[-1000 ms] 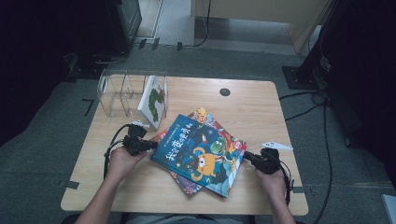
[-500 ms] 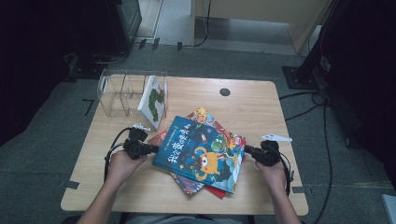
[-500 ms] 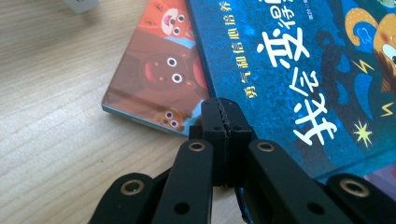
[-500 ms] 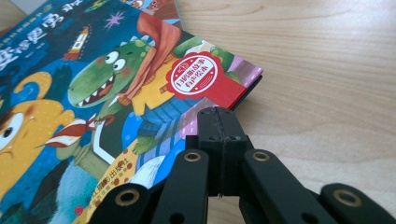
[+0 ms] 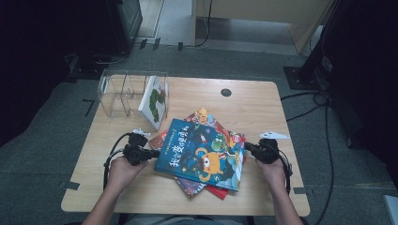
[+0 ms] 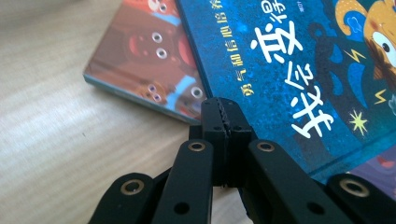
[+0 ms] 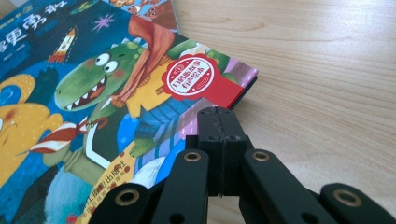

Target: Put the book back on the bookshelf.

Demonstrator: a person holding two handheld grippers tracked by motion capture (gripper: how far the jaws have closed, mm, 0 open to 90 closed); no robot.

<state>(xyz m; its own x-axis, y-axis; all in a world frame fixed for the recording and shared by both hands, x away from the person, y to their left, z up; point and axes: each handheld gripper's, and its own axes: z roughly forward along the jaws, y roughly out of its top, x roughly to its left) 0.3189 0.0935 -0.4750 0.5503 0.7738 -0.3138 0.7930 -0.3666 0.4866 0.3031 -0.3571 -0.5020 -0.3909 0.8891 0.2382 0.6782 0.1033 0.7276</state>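
Observation:
A blue picture book (image 5: 202,154) with cartoon monsters lies on top of a loose stack of books in the middle of the wooden table (image 5: 263,103). My left gripper (image 5: 154,153) is shut, its tips against the book's left edge. In the left gripper view the closed jaws (image 6: 223,109) meet the blue cover (image 6: 280,70) above a reddish book (image 6: 149,60). My right gripper (image 5: 247,146) is shut too, at the book's right edge. In the right gripper view its tip (image 7: 218,116) rests by the corner with the red seal (image 7: 191,77).
A clear plastic rack (image 5: 124,91) stands at the back left, with a white book (image 5: 155,101) upright in its right slot. A black round hole (image 5: 226,92) sits near the table's far edge. Bare wood lies to the right of the stack and along the front.
My right gripper has edged forward and inward against the stack. The blue book has turned slightly, its near right corner shifting away from the person. The left gripper has barely moved.

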